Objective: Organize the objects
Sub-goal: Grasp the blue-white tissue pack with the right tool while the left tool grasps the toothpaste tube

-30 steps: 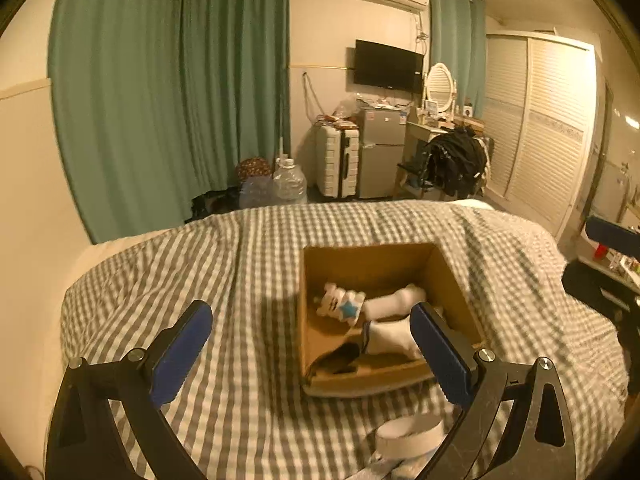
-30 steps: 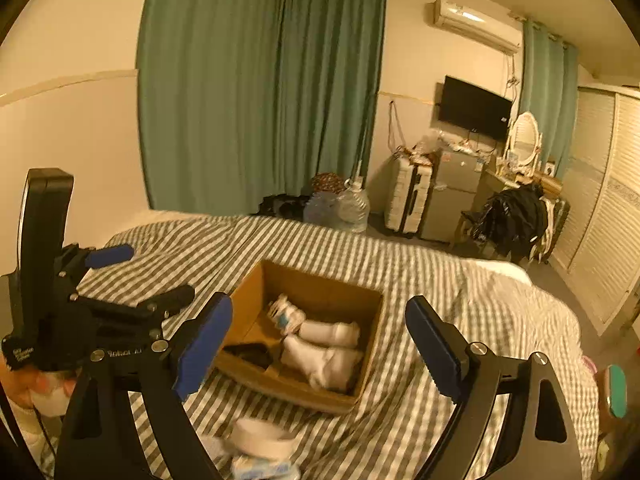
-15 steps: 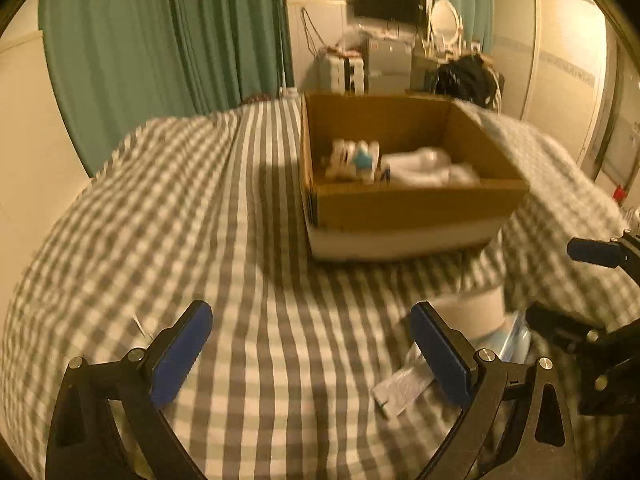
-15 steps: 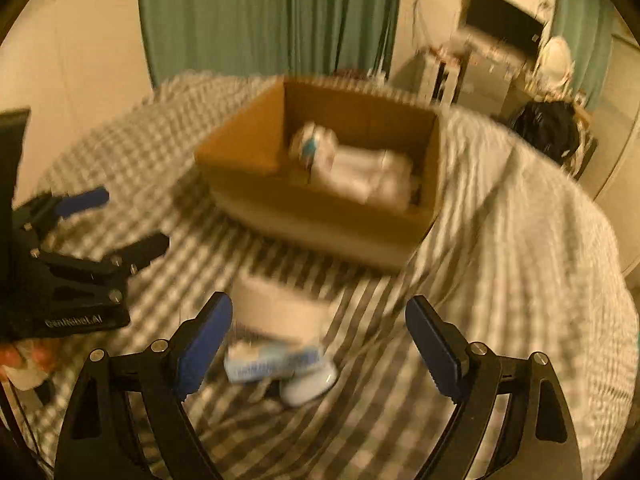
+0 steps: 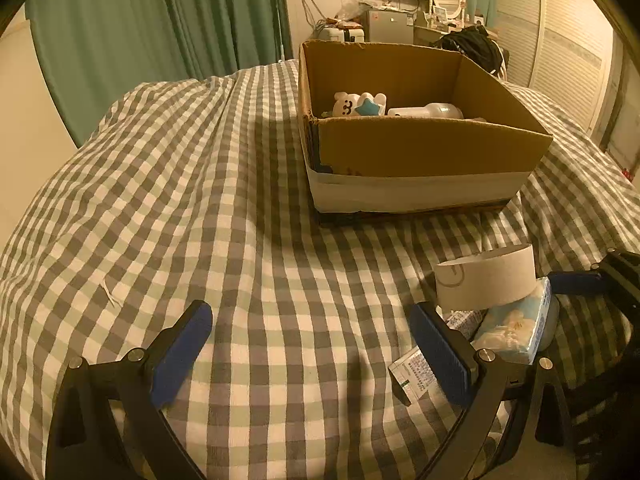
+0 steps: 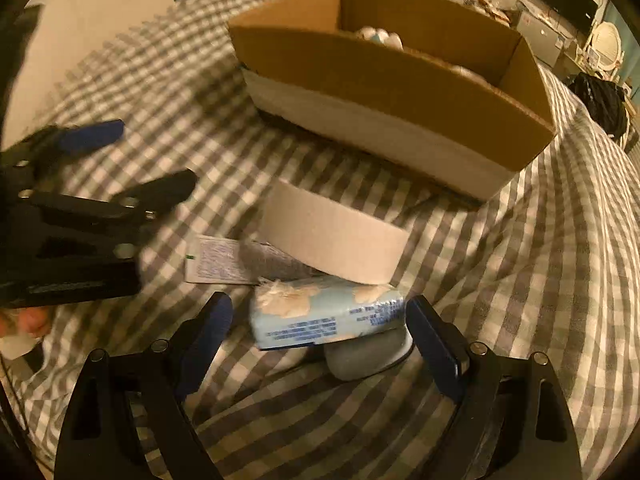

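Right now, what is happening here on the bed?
A person holds two grippers over a checked bedspread. The right gripper, open, is around a blue tissue pack lying under a white paper band. The left gripper is open and empty. The cardboard box already holds a few toys.

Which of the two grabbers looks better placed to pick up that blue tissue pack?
Probably right: the right gripper is open with the tissue pack between its fingers; the left gripper faces bare bedspread.
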The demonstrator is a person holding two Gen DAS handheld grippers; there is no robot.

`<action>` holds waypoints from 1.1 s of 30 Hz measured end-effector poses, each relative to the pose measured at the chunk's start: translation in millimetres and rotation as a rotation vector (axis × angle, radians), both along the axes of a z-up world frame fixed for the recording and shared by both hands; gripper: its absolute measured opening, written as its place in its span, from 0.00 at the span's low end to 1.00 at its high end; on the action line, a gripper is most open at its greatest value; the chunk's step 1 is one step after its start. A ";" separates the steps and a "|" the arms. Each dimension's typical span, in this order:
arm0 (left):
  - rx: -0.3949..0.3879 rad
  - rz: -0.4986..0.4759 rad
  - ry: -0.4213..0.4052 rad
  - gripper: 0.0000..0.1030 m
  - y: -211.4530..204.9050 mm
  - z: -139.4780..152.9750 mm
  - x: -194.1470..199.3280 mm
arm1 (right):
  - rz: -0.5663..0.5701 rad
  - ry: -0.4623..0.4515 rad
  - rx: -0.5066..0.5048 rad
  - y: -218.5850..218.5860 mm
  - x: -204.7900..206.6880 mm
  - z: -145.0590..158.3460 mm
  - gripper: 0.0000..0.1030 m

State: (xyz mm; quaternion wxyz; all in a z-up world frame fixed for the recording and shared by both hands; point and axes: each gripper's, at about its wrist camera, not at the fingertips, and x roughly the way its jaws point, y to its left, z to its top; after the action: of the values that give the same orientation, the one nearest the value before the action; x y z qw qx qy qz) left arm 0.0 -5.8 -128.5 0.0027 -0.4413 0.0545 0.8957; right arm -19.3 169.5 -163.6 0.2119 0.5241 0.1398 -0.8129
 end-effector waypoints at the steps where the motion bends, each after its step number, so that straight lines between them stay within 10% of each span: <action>1: -0.004 -0.002 0.000 0.99 0.4 -0.5 0.5 | -0.002 -0.009 0.009 -0.8 -1.5 -2.5 0.86; 4: -0.016 -0.004 -0.006 0.99 1.2 -3.8 0.1 | -0.011 0.005 0.043 -1.5 0.2 -4.2 0.73; 14: 0.005 -0.113 -0.021 0.97 27.3 -11.4 8.4 | -0.112 0.210 -0.014 34.7 20.3 54.3 0.72; 23: -0.029 -0.289 -0.140 0.76 74.9 -47.9 -4.5 | -0.213 0.206 -0.088 62.3 8.4 63.4 0.72; 33: -0.008 -0.304 -0.141 0.29 76.0 -40.3 -3.2 | -0.239 0.185 -0.133 68.4 8.4 58.1 0.72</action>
State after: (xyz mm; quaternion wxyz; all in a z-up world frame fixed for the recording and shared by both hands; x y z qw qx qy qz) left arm -3.2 70.1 -168.8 0.1403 -0.4899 0.1237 0.8515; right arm -10.9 237.9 -105.5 0.1342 0.4448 0.0414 -0.8845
